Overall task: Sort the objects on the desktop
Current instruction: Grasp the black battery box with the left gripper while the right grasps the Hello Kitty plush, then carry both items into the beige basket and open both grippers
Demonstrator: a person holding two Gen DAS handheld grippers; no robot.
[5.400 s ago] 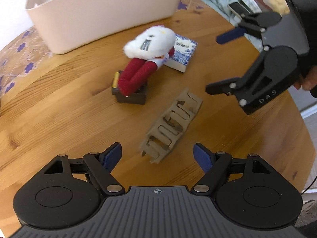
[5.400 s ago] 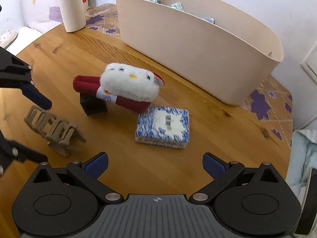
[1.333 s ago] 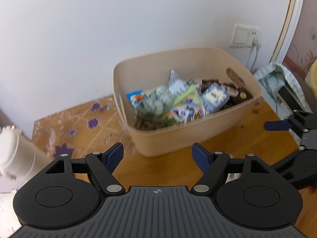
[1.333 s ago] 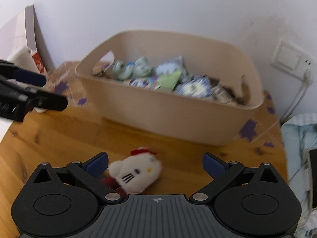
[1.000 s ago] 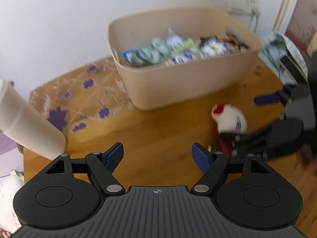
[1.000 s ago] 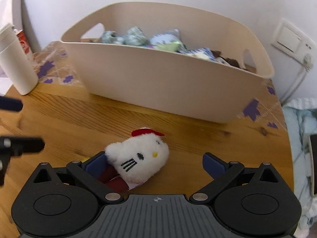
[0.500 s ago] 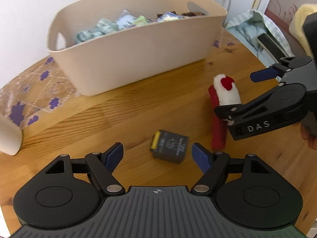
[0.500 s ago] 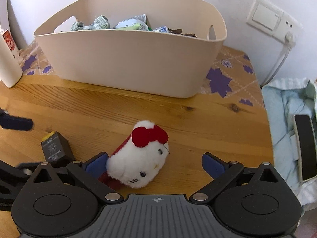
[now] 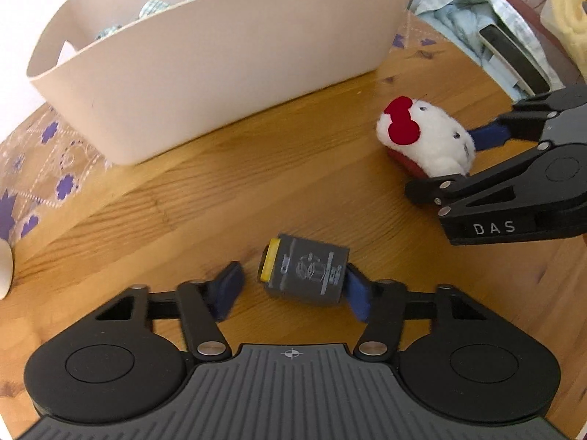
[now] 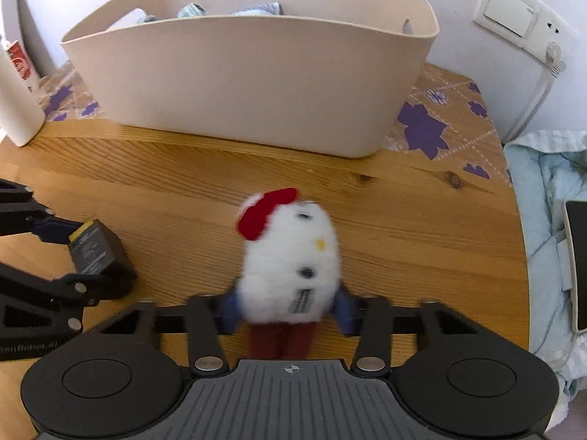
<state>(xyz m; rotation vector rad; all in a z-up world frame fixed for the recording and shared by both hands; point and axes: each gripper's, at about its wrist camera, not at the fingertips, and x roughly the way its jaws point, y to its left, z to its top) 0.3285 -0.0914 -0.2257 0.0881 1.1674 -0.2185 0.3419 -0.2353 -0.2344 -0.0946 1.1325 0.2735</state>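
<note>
Left of the plush toy (image 9: 427, 143), left gripper (image 9: 291, 289) wide around the dark grey box (image 9: 306, 275) on the counter (image 9: 220, 190); right pad touching, left pad apart. Likely to skid or twist on closing. Right gripper (image 10: 288, 311) narrow against the plush toy before the beige bin (image 10: 256, 84); firm hold uncertain, soft fur apt to slip.

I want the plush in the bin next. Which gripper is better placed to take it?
The right gripper: its fingers already flank the plush toy. The left gripper straddles the grey box instead, away from the plush.
</note>
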